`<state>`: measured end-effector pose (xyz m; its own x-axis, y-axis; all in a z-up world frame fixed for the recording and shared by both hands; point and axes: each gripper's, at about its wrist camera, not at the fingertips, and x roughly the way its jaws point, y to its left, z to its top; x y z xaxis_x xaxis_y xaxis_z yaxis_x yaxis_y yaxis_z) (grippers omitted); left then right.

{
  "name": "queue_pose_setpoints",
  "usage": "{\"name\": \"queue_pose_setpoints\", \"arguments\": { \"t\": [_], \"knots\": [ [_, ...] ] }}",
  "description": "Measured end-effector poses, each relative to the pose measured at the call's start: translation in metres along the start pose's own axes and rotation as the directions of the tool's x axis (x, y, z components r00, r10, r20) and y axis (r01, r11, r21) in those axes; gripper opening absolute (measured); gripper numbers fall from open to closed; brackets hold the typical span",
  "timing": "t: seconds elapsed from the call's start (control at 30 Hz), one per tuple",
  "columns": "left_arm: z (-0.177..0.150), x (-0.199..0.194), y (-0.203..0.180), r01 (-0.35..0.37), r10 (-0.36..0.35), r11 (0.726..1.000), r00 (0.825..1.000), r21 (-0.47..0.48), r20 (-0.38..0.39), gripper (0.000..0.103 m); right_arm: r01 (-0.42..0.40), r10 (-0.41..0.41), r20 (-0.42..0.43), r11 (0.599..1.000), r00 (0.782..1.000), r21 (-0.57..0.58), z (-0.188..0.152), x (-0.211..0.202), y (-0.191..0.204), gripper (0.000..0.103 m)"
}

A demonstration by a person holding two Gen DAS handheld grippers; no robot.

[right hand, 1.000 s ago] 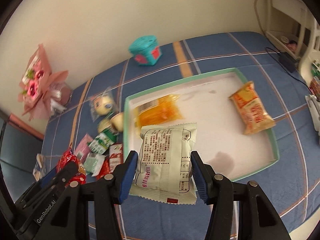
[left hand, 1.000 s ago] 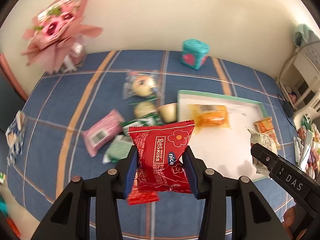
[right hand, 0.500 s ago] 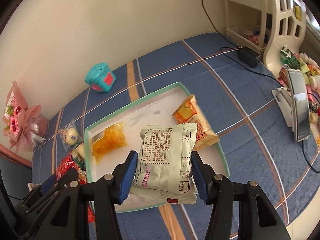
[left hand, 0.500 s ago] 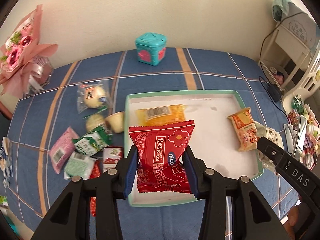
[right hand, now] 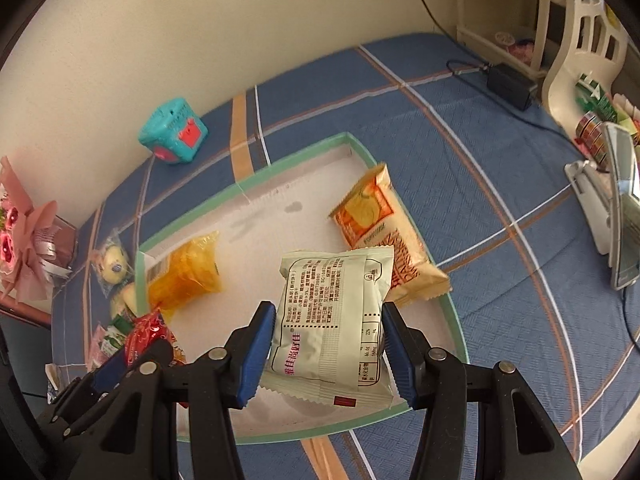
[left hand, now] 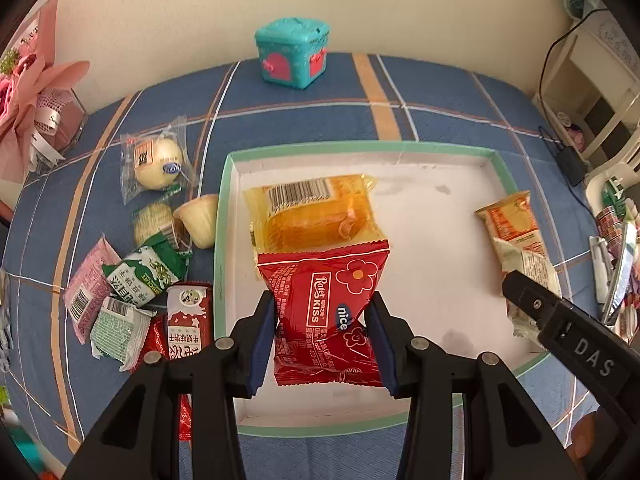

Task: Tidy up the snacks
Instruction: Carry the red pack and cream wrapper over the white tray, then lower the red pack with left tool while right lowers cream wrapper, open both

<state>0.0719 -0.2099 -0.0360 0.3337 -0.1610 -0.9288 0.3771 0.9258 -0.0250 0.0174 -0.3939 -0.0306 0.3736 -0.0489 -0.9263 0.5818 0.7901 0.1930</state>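
My left gripper (left hand: 322,316) is shut on a red snack packet (left hand: 326,308) and holds it over the near left part of the green-rimmed white tray (left hand: 360,148). My right gripper (right hand: 328,324) is shut on a cream snack packet (right hand: 332,320) above the tray's (right hand: 454,312) near right part. Inside the tray lie a clear yellow cake packet (left hand: 316,212) at the left and an orange packet (left hand: 510,220) at the right. The right gripper's finger (left hand: 560,324) shows at the right edge of the left wrist view.
Left of the tray lie several loose snacks: a wrapped bun (left hand: 158,160), a green-white milk packet (left hand: 144,276), a pink packet (left hand: 86,292) and a red-white packet (left hand: 186,320). A teal toy box (left hand: 292,52) stands by the wall, a pink bouquet (left hand: 28,92) at far left, a phone (right hand: 624,220) and cables at right.
Both grippers carried their packets rightward and downward, from over the loose snacks on the cloth to over the tray. The tray now looks larger and closer.
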Motion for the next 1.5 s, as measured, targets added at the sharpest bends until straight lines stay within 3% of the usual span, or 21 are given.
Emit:
{"name": "queue_pose_setpoints", "arguments": {
  "t": [0.27, 0.77, 0.83, 0.9, 1.1, 1.23, 1.37, 1.5],
  "knots": [
    [-0.006, 0.019, 0.005, -0.006, 0.005, 1.000, 0.998, -0.011, -0.060, 0.046, 0.026, -0.027, -0.046, 0.999, 0.999, -0.026, -0.007, 0.015, 0.005, 0.056],
    [-0.012, 0.033, 0.009, -0.016, 0.012, 0.999, 0.994, -0.035, -0.104, 0.047, 0.090, -0.101, -0.121, 0.992, 0.987, -0.091, -0.019, 0.034, 0.013, 0.057],
    [-0.012, 0.035, 0.011, -0.015, 0.010, 0.999, 0.994, -0.042, -0.111, 0.049, 0.096, -0.107, -0.132, 0.992, 0.985, -0.086, -0.019, 0.037, 0.011, 0.057],
    [-0.013, 0.036, 0.012, -0.018, 0.012, 0.998, 0.993, -0.053, -0.119, 0.060, 0.101, -0.112, -0.145, 0.992, 0.983, -0.081, -0.020, 0.040, 0.009, 0.057],
    [-0.015, 0.038, 0.014, -0.020, 0.012, 0.998, 0.991, -0.056, -0.131, 0.068, 0.115, -0.127, -0.159, 0.990, 0.979, -0.081, -0.017, 0.048, 0.012, 0.058],
    [-0.016, 0.037, 0.012, -0.018, 0.010, 0.998, 0.990, -0.059, -0.138, 0.069, 0.112, -0.123, -0.143, 0.990, 0.982, -0.086, -0.016, 0.042, 0.013, 0.066],
    [-0.015, 0.033, 0.014, -0.018, 0.009, 0.998, 0.991, -0.066, -0.130, 0.070, 0.115, -0.126, -0.118, 0.989, 0.985, -0.097, -0.016, 0.031, 0.014, 0.067],
    [-0.012, 0.022, 0.019, 0.002, -0.011, 0.996, 0.995, -0.084, -0.102, 0.081, 0.111, -0.118, -0.076, 0.989, 0.990, -0.097, -0.016, 0.014, 0.015, 0.067]
  ]
}}
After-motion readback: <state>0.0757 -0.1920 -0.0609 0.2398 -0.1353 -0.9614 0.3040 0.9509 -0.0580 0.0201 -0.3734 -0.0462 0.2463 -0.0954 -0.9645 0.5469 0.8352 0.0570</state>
